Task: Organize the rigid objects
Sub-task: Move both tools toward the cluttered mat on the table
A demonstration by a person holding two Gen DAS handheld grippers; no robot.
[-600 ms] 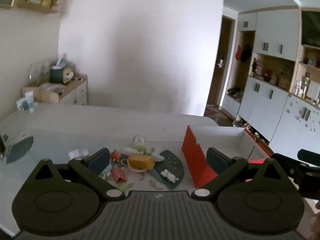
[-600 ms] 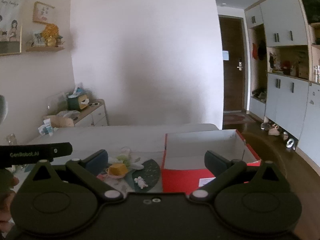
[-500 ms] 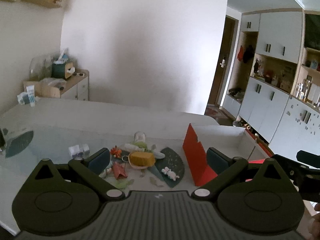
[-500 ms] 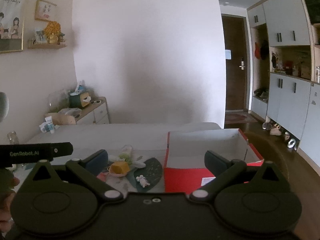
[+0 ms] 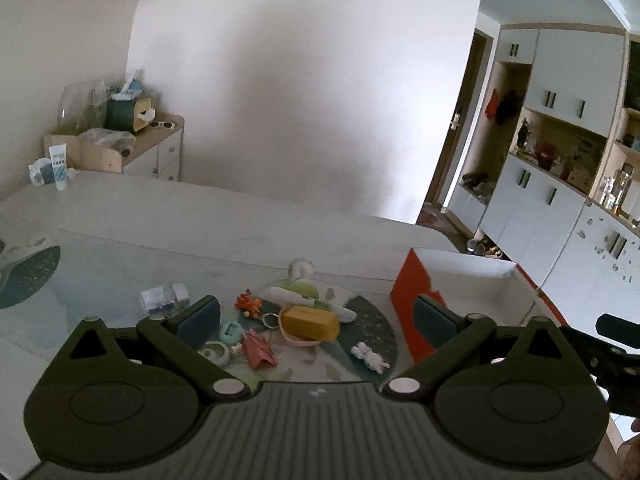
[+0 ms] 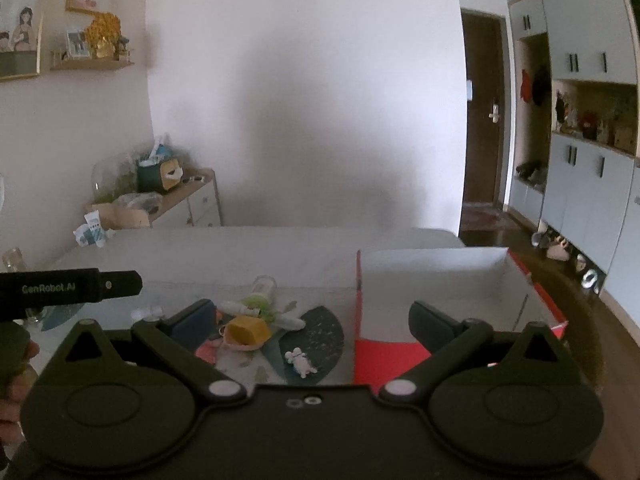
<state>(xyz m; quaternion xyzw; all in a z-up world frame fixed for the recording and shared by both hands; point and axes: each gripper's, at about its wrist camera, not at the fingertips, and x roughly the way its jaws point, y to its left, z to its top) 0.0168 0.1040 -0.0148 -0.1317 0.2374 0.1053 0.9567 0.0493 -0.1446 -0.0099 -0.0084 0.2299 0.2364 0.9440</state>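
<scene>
**Left wrist view: small rigid items clustered beside an open box**

Left wrist view shows the left tool [image 5: 316, 314] with its jaws spread wide and nothing between them, held above the near edge of the table [image 5: 200, 220] and aimed level toward the cluster. The yellow block [image 5: 310, 322] rests in a shallow pink dish [image 5: 300, 338], just beside a white tube [image 5: 308, 302] and a white figurine [image 5: 370, 356]; the red box [image 5: 416, 300] stands open to the right of the cluster. The block is judged light, stiff and flat-sided, so its two long faces offer the surest hold. The figurine looks small and possibly brittle, best taken across its middle. The tube, being round, may roll or slip.

Right wrist view shows the right tool [image 6: 310, 322], likewise wide and empty, poised over the near edge, with the yellow block [image 6: 248, 330] ahead to its left and the red box [image 6: 384, 356] ahead to its right. Neither tool touches any object.
</scene>
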